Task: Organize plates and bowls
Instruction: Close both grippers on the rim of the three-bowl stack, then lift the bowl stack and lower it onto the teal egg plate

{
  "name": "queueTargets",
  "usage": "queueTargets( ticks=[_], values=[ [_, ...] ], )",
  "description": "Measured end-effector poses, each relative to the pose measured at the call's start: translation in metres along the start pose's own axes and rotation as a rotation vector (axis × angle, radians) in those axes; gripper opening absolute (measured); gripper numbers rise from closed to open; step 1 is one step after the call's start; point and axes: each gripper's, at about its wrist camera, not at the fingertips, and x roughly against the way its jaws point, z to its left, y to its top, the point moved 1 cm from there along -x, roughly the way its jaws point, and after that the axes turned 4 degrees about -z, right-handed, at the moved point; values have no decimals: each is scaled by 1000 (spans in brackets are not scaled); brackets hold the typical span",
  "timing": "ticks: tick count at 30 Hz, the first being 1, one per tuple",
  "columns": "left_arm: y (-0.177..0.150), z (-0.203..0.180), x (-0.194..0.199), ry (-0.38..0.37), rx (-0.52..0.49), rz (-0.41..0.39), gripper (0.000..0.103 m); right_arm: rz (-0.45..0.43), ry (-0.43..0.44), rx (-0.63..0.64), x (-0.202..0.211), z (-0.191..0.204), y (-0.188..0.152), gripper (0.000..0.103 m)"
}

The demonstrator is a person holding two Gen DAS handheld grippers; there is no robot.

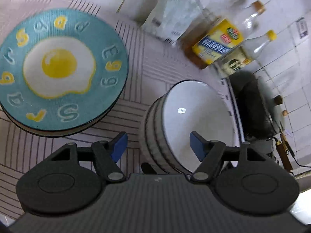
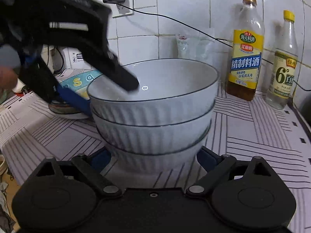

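- Broadly spread across both views: desk (image 2: pixel 252 155) under a pale cloth with dark line pattern, white wall tiles behind.
- Stacked at centre of the right wrist view: three white ribbed bowls (image 2: pixel 153 116), dark-rimmed, nested upright on the desk; same stack at 4 o'clock from centre in the left wrist view (image 1: pixel 194 120).
- Resting at 9 o'clock in the left wrist view: blue plate (image 1: pixel 64 69) with a fried-egg picture and raised letters, atop other plates, just beside the bowls but apart.
- Released, jaws wide: right hand-held gripper (image 2: pixel 153 158), blue pads flanking the lowest bowl's base at 6 o'clock; contact cannot be told.
- Released too: left hand-held gripper (image 1: pixel 158 146), straddling the top bowl's rim, one finger inside and one outside, neither pressing; seen from the right wrist at 10 o'clock (image 2: pixel 108 95).
- Standing at 2 o'clock from the bowls: cooking wine bottle (image 2: pixel 245 58), yellow label.
- Farther at 3 o'clock: vinegar bottle (image 2: pixel 283 71), yellow cap.
- Leaning at 12 o'clock against the tiles: clear plastic bag (image 2: pixel 192 46).
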Motion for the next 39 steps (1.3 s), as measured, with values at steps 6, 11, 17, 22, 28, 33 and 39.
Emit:
queueTargets(
  ticks=[6, 11, 17, 22, 28, 33, 39],
  values=[
    [0, 6, -20, -26, 33, 34, 62, 16, 18, -46, -12, -3, 4, 100],
    [-9, 1, -26, -20, 29, 24, 51, 39, 41, -59, -17, -5, 5, 99],
    [-13, 1, -23, -18, 14, 3, 50, 40, 36, -54, -15, -4, 5, 99],
    [-15, -2, -21, -12, -20, 6, 50, 36, 24, -56, -13, -2, 5, 99],
    [-18, -7, -6, -22, -49, -15, 50, -3, 17, -53, 0, 4, 6, 99],
    [-13, -13, 15, -29, -69, -45, 50, -43, 24, -23, 10, 10, 20, 99],
    [-1, -21, 53, -22, -93, -88, 50, -94, 53, 20, 23, 23, 47, 99]
  ],
)
